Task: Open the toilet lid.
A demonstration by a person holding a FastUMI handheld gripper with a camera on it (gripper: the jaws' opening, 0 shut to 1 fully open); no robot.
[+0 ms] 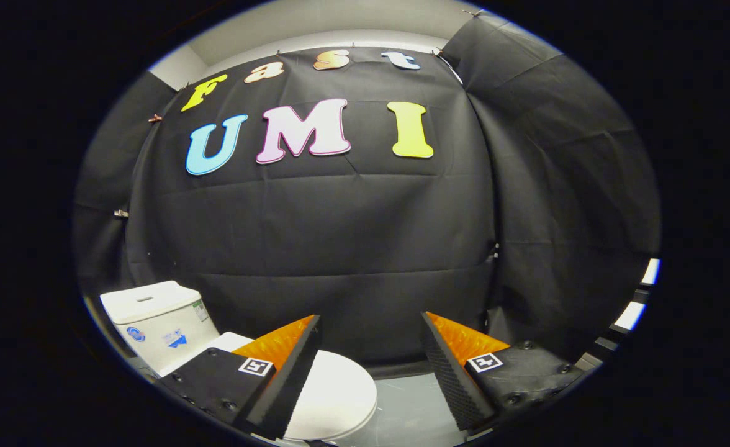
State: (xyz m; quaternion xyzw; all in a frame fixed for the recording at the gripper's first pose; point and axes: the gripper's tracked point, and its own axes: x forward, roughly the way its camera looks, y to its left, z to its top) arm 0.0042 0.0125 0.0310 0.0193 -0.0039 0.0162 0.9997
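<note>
Gripper [371, 347] fingers spread wide, holding nothing; toilet lid [334, 394] closed, lying flat beyond the left finger [278, 366]; tank [157, 323] behind the lid.

The left finger [278, 372] of the gripper [371, 366] covers the near left part of the toilet lid [340, 388], so the seam between lid and seat cannot be made out there. The lid's front runs out of view below. The tank [154, 320] is cut off along its lower left side, and the stickers on its front are too small to read. The bowl under the lid is hidden. The floor [408, 410] shows as a narrow grey patch between the open jaws.
</note>
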